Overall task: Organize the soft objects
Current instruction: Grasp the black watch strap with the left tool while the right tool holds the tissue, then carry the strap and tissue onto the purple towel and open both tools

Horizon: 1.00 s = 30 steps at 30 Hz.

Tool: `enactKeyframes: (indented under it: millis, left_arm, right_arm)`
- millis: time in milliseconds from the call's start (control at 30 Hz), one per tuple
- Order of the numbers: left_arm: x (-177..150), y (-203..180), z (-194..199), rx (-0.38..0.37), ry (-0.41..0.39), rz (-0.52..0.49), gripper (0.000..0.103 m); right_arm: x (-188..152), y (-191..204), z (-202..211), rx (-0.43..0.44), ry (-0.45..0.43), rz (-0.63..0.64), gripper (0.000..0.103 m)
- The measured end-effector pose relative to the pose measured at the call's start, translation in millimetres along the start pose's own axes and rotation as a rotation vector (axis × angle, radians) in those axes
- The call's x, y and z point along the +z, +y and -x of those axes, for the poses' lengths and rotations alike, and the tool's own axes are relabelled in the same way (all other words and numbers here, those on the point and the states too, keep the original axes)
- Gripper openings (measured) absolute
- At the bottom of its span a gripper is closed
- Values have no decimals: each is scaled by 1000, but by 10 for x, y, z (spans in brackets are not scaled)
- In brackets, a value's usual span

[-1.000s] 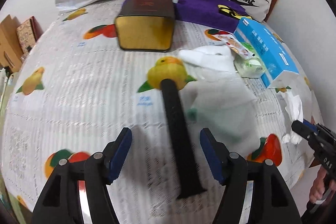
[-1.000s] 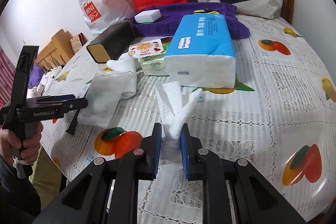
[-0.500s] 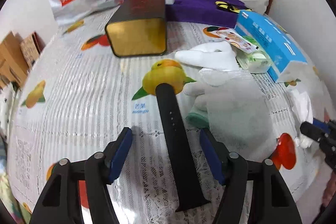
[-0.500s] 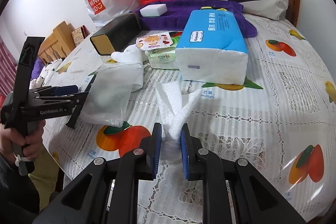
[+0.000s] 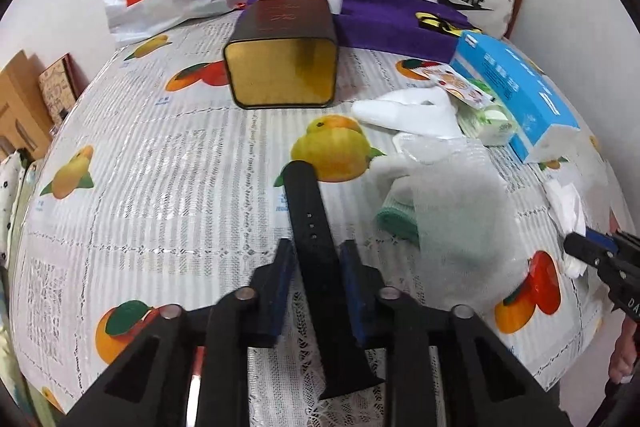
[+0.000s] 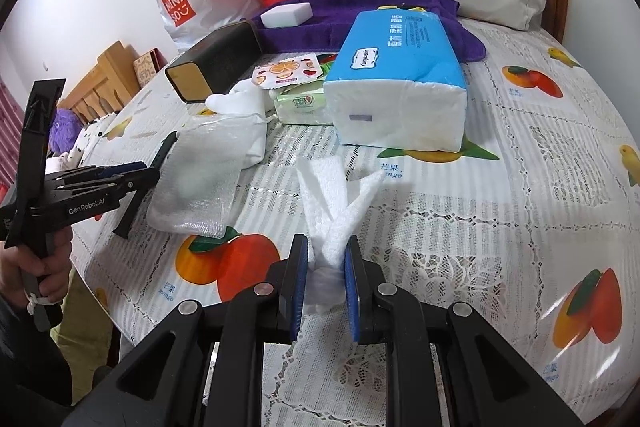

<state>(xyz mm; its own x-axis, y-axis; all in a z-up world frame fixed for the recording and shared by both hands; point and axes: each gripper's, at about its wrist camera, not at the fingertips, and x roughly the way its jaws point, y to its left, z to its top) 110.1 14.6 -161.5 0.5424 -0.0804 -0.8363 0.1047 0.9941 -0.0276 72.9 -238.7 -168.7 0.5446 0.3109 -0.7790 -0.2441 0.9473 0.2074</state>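
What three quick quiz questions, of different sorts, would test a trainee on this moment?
1. True or false: the right gripper is shut on the crumpled white tissue.
2. What lies between the left gripper fingers?
A. flat black perforated strap
B. white sponge block
C. red paper bag
3. Fill in: the blue-topped tissue pack rests on the ____-print tablecloth.

Key: 1 true; 2 A; 3 fruit.

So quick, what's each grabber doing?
Left gripper: shut on the long black rubber strap.
Right gripper: shut on the crumpled white tissue.
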Motion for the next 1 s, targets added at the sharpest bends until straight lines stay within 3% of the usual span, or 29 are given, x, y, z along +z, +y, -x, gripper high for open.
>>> enactKeyframes:
  millis: [467, 600, 1000]
  left_arm:
    - [-29, 44, 8, -18, -34, 2, 20]
    - [-11, 94, 20, -51, -30, 22, 20]
    - [197, 148, 207, -80, -59, 30, 20]
  right_arm:
    - [79, -51, -103, -18, 9, 12, 19]
    - [90, -26, -106, -34, 6, 34, 14]
    - [313, 13, 177, -46, -31, 37, 13]
